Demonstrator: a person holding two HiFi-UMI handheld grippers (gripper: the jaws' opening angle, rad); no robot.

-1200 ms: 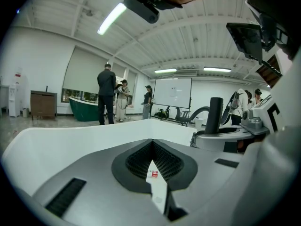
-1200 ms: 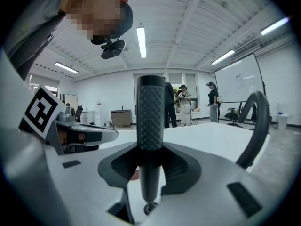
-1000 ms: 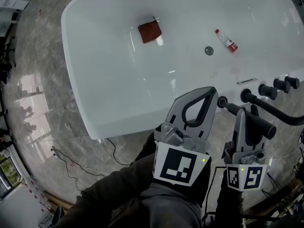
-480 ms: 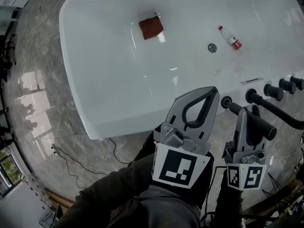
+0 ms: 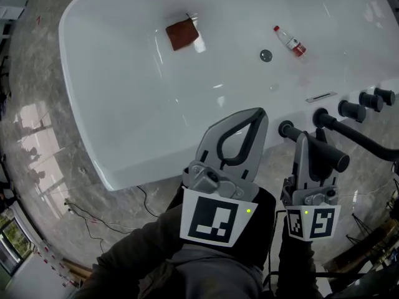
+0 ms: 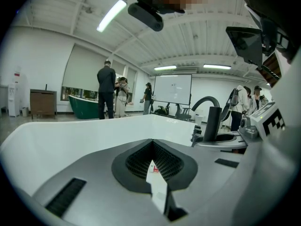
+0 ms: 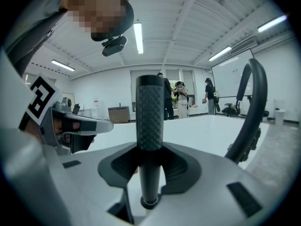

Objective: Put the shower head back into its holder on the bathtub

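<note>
The shower head (image 5: pixel 331 157) is clamped in the right gripper (image 5: pixel 304 142), whose jaws are closed on its stem just under the textured grip. In the right gripper view the shower head (image 7: pixel 150 117) stands upright between the pads, its long axis running top to bottom, square to the line along which the jaws point. Its thin lower end comes down to what I take for the holder (image 5: pixel 285 129), a dark socket on the near rim of the tub (image 5: pixel 124 104). Whether the end is already inside it or only at its mouth I cannot tell. Since the holder lies directly under the grip and in line with the stem, the coming move looks like a straight drop along the shower head's own axis, kept plumb, with no sideways reach. The holder is the leftmost of the row of fittings. The curved spout (image 5: pixel 361 139) rises just to its right, so a lean that way risks a knock. The left gripper (image 5: pixel 257 113) hovers just left of the holder over the same rim, its jaws together on nothing. From its view the shower head (image 6: pixel 212 124) shows as a dark post to the right, close but apart. It is near enough to steady the stem, though the right hand has the work.
</note>
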